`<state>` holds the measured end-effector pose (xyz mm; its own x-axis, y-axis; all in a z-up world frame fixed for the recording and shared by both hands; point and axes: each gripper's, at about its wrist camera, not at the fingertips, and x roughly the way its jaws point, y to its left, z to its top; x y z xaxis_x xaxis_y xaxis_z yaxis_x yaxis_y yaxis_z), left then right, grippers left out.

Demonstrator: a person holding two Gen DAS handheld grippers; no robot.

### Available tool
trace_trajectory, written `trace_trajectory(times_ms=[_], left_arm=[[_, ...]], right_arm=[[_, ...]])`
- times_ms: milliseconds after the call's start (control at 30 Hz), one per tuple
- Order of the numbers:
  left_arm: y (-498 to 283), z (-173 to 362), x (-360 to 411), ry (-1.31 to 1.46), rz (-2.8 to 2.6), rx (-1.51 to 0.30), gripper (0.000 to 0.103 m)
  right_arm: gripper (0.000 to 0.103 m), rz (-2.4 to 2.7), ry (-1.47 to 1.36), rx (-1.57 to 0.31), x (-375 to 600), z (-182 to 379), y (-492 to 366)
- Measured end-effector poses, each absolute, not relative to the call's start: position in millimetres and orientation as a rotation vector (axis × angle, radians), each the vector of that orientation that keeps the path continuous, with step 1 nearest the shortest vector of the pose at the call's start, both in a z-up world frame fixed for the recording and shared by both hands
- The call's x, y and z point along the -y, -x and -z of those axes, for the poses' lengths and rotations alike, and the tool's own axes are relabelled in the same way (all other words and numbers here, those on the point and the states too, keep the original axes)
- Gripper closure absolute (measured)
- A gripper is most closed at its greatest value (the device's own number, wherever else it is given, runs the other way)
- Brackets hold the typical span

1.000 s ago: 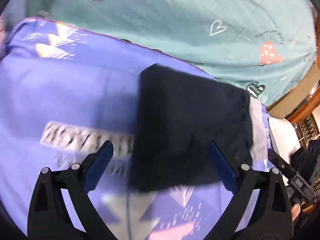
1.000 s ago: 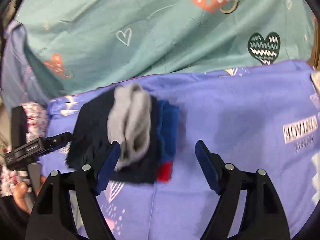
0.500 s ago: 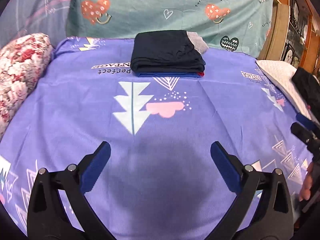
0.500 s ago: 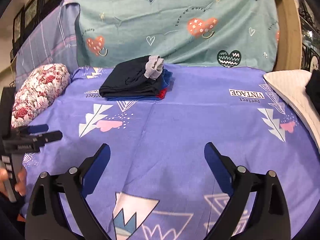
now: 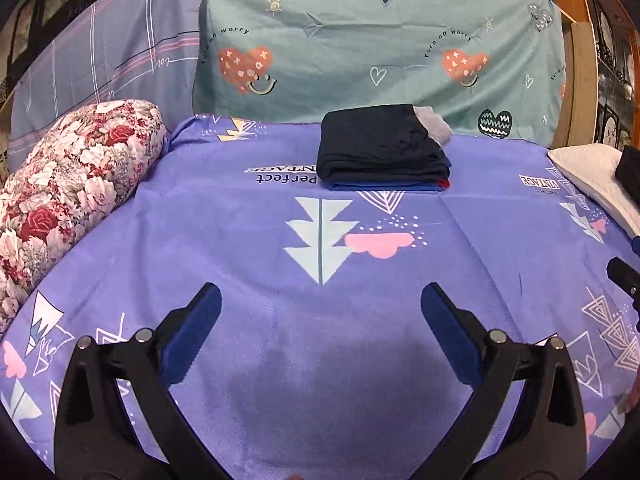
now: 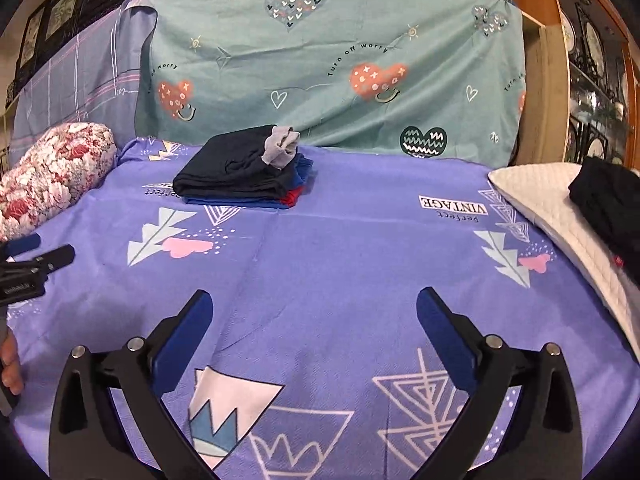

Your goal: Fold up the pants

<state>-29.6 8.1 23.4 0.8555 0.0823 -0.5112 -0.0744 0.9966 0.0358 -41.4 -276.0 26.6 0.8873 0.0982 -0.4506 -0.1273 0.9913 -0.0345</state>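
Left wrist view shows folded pants stacked upper centre, both grippers released: folding looks finished; next, fetch another garment.

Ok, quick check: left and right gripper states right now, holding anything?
Left gripper: open, holding nothing, over the purple bedsheet.
Right gripper: open, holding nothing; the folded pants lie far ahead, untouched.

Matt dark cloth pants in upper centre, soft printed purple cloth sheet, glossy wooden frame at right
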Motion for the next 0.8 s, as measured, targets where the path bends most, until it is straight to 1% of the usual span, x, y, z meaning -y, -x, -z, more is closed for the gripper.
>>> trace_trajectory(times_ms=[100, 333, 800], left_arm=[[22.6, -17.2, -4.8, -0.021, -0.06, -0.569, 0.002], [23.5, -13.8, 3.8, -0.058, -0.055, -0.56, 0.002], [21.7, -11.1, -1.2, -0.033, -0.06, -0.581, 0.002]], right_arm=[[0.001, -0.121, 0.051, -0.5, 277.6, -19.5, 36.3], [0.001, -0.085, -0.041, -0.548, 296.0, -14.3, 29.5], [0.001, -0.096, -0.003, -0.532, 288.7, -16.3, 34.6]])
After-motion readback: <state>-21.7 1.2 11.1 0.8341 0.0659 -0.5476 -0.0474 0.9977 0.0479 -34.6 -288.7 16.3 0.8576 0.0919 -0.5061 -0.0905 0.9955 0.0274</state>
